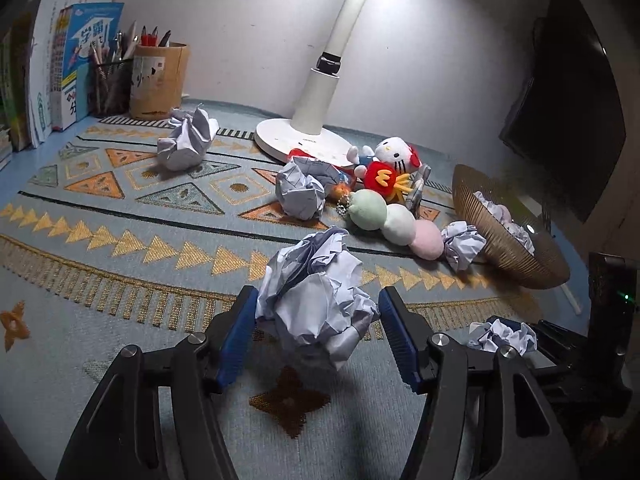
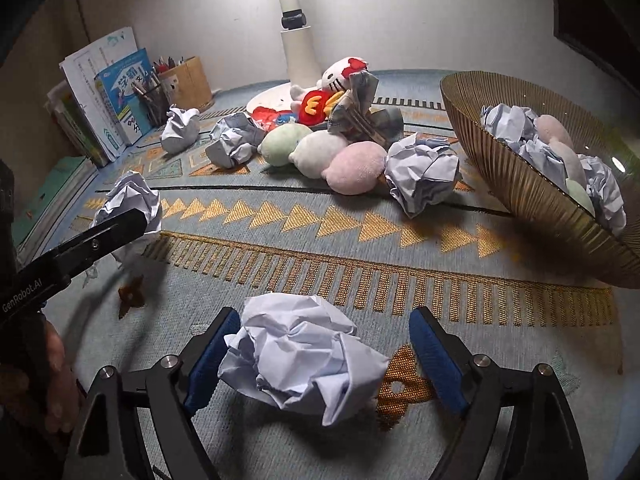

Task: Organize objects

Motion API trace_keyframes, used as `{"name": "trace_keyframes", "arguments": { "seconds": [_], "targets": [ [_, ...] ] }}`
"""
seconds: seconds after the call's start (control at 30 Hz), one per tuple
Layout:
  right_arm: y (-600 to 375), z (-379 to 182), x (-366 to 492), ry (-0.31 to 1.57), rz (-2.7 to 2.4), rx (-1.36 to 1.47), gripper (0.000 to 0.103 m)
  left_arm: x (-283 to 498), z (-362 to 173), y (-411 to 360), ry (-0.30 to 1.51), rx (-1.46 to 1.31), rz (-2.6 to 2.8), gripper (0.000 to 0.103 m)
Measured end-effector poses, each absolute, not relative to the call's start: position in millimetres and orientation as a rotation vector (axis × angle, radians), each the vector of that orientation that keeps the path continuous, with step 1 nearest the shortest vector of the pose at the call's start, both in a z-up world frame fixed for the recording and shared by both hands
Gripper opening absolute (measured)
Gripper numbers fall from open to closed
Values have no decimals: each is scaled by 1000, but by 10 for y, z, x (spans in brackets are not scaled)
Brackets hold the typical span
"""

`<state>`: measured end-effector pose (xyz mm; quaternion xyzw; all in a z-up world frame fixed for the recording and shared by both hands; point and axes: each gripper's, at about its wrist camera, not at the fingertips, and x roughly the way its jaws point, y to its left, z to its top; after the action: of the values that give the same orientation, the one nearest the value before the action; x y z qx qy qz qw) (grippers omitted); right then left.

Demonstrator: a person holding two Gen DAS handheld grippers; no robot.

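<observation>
Nearest the left wrist camera, the left gripper (image 1: pixel 318 322) hung over the patterned mat (image 1: pixel 120 216) with a paper ball (image 1: pixel 316 300) between its blue pads; the left pad touched the paper, a thin gap showed at the right one, so whether it was clamped I cannot tell. The right gripper (image 2: pixel 320 352) stood with its jaws wide apart around another ball (image 2: pixel 300 360), which lay on the mat near its front edge, clear of the right pad. The left tool's arm in the right view read "GenRobot.AI", and a hand (image 2: pixel 56 384) showed at that view's left edge. Farther in, three pastel plush balls (image 2: pixel 316 148) lay in a row at mid-mat, with a third wad (image 2: pixel 424 172) touching the pink one and another (image 2: pixel 232 140) by the green one. Beside them at the right edge stood a ribbed gold bowl (image 2: pixel 520 184) holding more wads and plush. Behind lay a Hello Kitty plush (image 1: pixel 396 156) and a red toy with a yellow "M", by a white lamp base (image 1: pixel 304 136). In the far left corner stood a pencil cup (image 1: pixel 160 80) and books (image 1: pixel 80 64) with Chinese print too small to read.
</observation>
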<state>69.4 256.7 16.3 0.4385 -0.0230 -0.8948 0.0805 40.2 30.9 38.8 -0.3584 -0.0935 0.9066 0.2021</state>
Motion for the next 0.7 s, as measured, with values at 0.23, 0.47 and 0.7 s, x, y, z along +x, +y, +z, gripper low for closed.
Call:
{"name": "trace_keyframes", "arguments": {
  "seconds": [0.23,0.47,0.7],
  "targets": [
    [2516,137,684,-16,-2667,1331,91,381,376,306,-267,-1018,2534,61],
    [2496,131,674,-3,-2666,1337,92,374,368,301,-274,-1025,2533,61],
    [2575,266,825,-55,-2709,1228,92,372,367,293,-274,-1027,2530,62]
  ]
}}
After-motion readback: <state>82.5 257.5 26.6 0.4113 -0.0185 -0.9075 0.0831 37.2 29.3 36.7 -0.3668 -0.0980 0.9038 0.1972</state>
